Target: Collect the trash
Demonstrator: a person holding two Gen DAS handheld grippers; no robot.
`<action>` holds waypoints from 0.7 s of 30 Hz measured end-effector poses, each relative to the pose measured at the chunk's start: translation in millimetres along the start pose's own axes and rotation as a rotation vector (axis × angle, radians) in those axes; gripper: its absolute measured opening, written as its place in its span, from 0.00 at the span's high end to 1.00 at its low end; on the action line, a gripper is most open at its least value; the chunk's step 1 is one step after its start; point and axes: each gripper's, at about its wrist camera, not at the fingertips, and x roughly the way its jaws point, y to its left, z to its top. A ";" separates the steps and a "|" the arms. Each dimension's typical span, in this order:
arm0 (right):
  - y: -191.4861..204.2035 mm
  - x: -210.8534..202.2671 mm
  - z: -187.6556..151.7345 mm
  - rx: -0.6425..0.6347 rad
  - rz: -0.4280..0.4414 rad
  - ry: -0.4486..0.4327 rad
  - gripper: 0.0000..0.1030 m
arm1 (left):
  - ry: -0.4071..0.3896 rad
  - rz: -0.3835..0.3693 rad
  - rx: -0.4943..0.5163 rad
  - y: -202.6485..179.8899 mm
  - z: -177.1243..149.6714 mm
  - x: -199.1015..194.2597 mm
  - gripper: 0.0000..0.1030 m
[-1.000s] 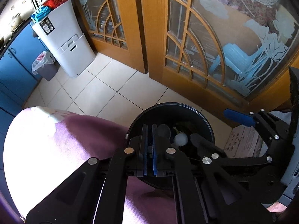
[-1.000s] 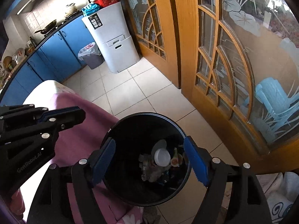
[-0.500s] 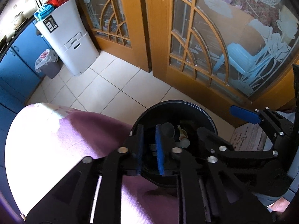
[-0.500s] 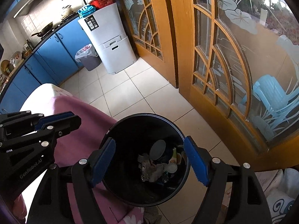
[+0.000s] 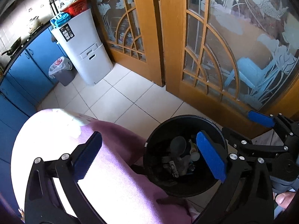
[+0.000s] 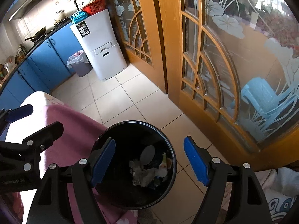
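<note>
Left wrist view: left gripper (image 5: 149,156), jaws just opened wide, nothing between them; round black plastic bin (image 5: 214,183) of trash below its right finger.

Right wrist view: right gripper (image 6: 149,160) parted, empty, bin (image 6: 115,130) directly beneath.

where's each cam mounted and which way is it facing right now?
Left wrist: on the left gripper, angled down at the black bin and purple-covered table; own jaws just opened wide, empty; right gripper alongside.
Right wrist: on the right gripper, angled down over the bin; jaws open; left gripper at left.
Shared: bin, table, wooden doors.
</note>
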 end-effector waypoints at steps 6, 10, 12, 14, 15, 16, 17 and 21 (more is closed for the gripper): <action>-4.8 2.6 -2.6 0.009 -0.021 0.005 0.28 | -0.007 0.001 -0.001 1.2 -1.1 -2.1 0.03; -7.5 1.2 -2.4 0.016 -0.027 0.003 0.28 | -0.011 0.003 -0.008 3.0 0.1 -4.0 0.03; -7.7 0.1 -2.9 0.017 -0.028 0.001 0.28 | -0.012 0.003 -0.007 3.3 -0.1 -4.4 0.03; -8.0 -0.5 -2.8 0.018 -0.029 0.000 0.28 | -0.012 0.003 -0.006 3.5 0.0 -4.6 0.03; -8.2 -0.6 -2.7 0.018 -0.029 0.000 0.28 | -0.012 0.004 -0.006 3.1 -0.2 -4.6 0.03; -8.4 -0.4 -2.6 0.018 -0.028 0.001 0.28 | -0.011 0.006 -0.006 2.4 0.1 -4.1 0.03; -8.6 -0.5 -2.5 0.019 -0.028 0.002 0.28 | -0.011 0.005 -0.005 2.6 0.2 -4.2 0.03; -9.3 -0.7 -2.3 0.019 -0.029 0.001 0.28 | -0.012 0.006 -0.007 2.2 0.1 -4.2 0.03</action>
